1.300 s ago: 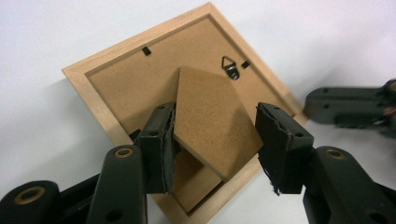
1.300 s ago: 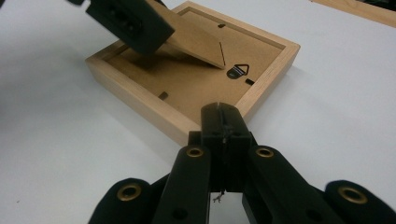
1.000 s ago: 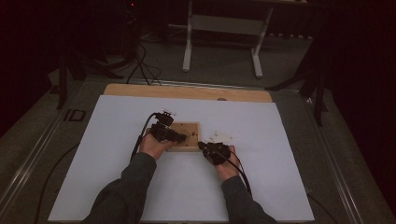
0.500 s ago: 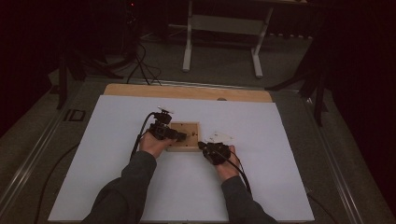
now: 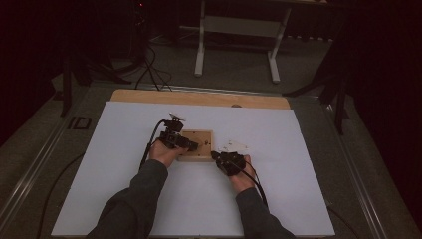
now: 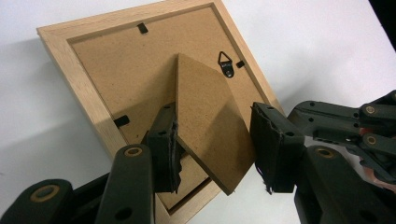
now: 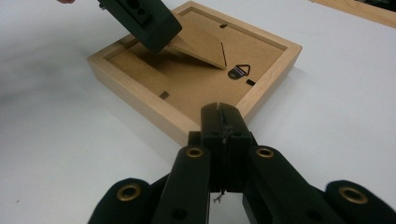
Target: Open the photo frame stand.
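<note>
We see the wooden picture frame lying face down near the middle of the white tabletop. Our left gripper has just been narrowing around the frame's raised stand flap, not yet pinching it; our right gripper is fully closed, empty, just beside the frame's edge

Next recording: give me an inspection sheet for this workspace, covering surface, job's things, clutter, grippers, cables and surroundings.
Surface: white sheet on a wooden table.
Job's things: wooden picture frame lying face down; its stand flap lifted.
Clutter: small pale bits right of the frame.
Grippers: left gripper jaws have just been closing, straddling the flap; right gripper shut at the frame's edge.
Cables: one cable trails from each gripper.
Surroundings: dark room, white stand legs beyond.
</note>
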Tool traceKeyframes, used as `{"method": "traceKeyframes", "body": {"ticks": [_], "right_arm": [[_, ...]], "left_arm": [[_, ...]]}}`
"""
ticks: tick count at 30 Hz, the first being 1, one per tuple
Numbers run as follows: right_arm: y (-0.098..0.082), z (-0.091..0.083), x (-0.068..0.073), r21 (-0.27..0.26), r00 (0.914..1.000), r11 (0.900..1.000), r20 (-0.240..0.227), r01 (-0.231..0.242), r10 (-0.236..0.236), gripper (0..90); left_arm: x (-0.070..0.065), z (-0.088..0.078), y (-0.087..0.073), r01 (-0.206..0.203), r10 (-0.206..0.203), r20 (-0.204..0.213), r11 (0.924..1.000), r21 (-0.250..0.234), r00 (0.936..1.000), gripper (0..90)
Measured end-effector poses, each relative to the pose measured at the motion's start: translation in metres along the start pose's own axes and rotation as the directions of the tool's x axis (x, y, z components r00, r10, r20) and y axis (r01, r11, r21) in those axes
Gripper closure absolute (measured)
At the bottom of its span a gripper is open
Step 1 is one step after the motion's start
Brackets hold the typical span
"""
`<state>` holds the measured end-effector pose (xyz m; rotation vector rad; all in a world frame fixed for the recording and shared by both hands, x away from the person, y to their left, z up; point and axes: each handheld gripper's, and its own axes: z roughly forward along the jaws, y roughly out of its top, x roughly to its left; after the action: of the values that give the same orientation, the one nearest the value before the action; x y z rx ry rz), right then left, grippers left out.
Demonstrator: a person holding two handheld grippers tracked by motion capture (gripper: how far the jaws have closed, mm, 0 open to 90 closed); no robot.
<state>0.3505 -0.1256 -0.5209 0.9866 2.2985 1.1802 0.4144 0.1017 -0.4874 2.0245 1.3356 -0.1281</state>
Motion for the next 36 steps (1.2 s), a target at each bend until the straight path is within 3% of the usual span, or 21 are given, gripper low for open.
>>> {"method": "traceKeyframes", "body": {"ticks": [15,25,31,36], "right_arm": [[0.003,-0.004,-0.006,0.01,0.9996,1.0,0.018,-0.02,0.02,75.9],[0.011,-0.012,-0.012,-0.02,0.9994,0.999,0.016,-0.03,0.031,71.7],[0.014,-0.016,-0.014,-0.021,0.9995,1.0,0.024,-0.023,0.023,68.9],[0.018,-0.02,-0.016,-0.027,0.9993,0.999,0.032,-0.017,0.018,67.2]], "left_arm": [[-0.01,-0.001,-0.002,-0.075,0.074,-0.064,0.9971,-0.015,0.9952,55.3],[-0.021,-0.003,-0.005,-0.132,0.128,-0.109,0.9905,-0.037,0.9858,55.3],[-0.027,-0.005,-0.007,-0.182,0.175,-0.139,0.9825,-0.04,0.9748,55.3],[-0.034,-0.006,-0.011,-0.236,0.225,-0.172,0.9706,-0.048,0.9592,55.2]]}}
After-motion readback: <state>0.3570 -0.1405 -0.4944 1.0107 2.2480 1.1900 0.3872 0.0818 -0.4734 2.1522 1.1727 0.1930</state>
